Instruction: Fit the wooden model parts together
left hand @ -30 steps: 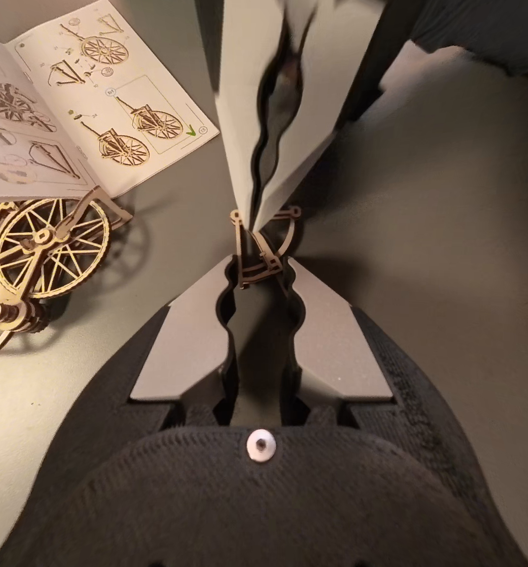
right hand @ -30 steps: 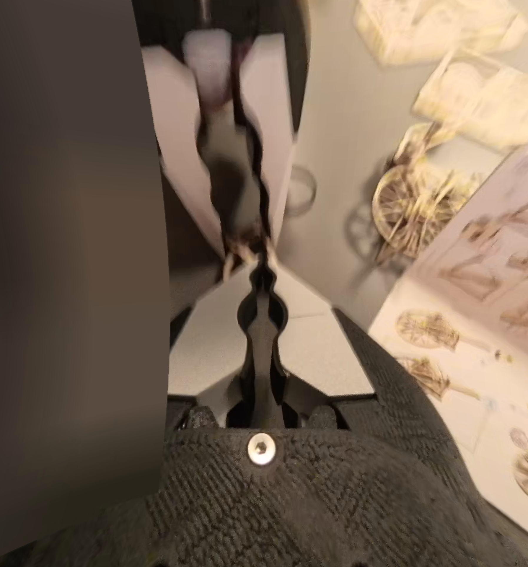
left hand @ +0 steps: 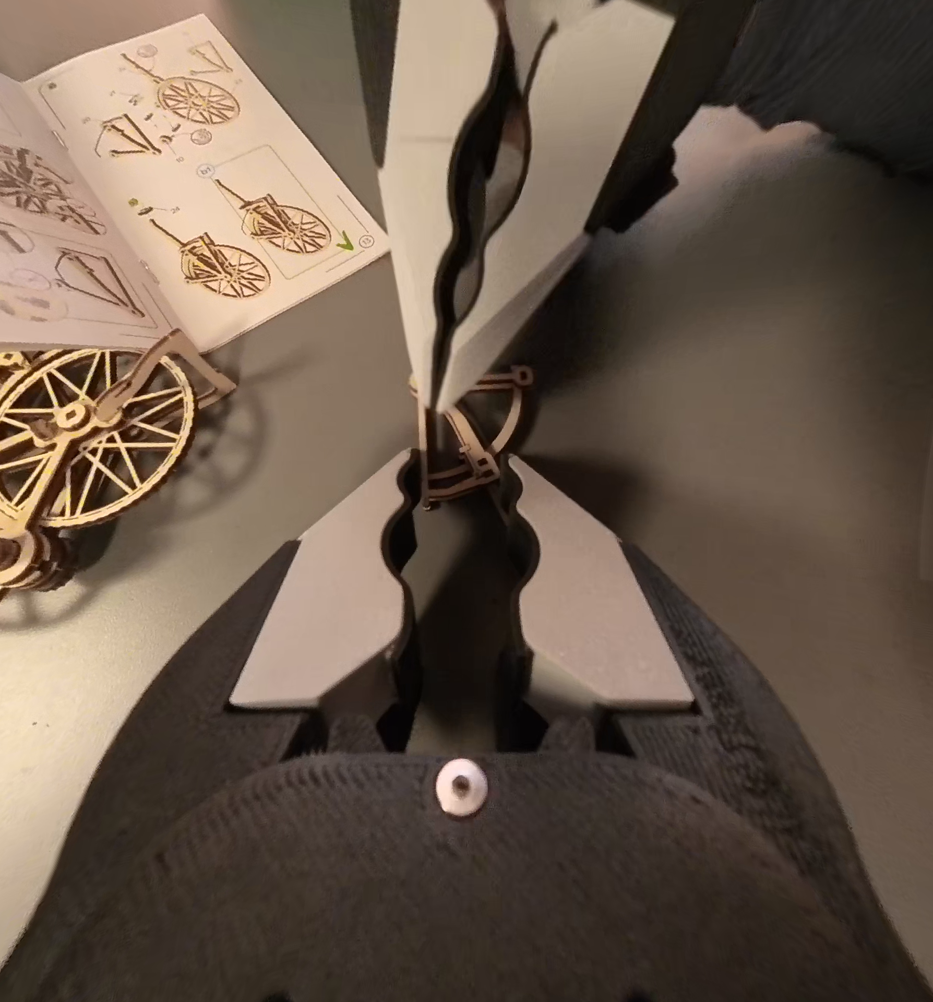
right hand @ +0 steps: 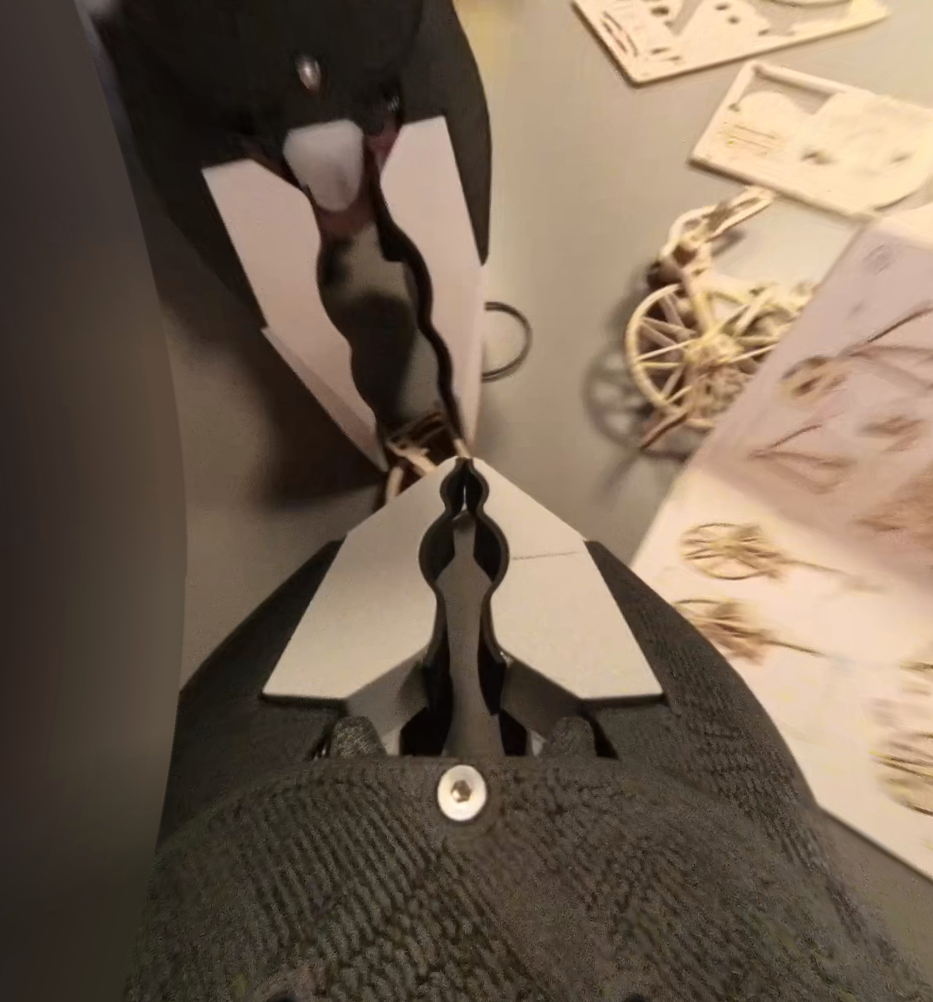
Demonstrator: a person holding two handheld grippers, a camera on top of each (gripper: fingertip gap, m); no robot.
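A small wooden frame part (left hand: 475, 463) with a curved arc is held above the grey table between both grippers. My left gripper (left hand: 461, 461) has its jaws a little apart and clamped on the part's sides. My right gripper (left hand: 433, 398) comes from the far side, tips pinched shut on the part's upper edge. In the right wrist view my right gripper (right hand: 463, 463) is closed tip to tip on a thin strip, and the left gripper (right hand: 426, 439) faces it with the part (right hand: 410, 442) between its tips. Much of the part is hidden by the fingers.
A half-built wooden wheeled model (left hand: 74, 423) (right hand: 692, 352) stands on the table beside an open instruction booklet (left hand: 182, 190) (right hand: 833, 488). Punched wooden sheets (right hand: 833, 146) lie farther off. A thin black ring (right hand: 513, 336) lies behind the left gripper. Dark fabric (left hand: 860, 70) fills the far right corner.
Both grippers keep their hold on the part. The right wrist view has shifted slightly and shows more of the left gripper's body.
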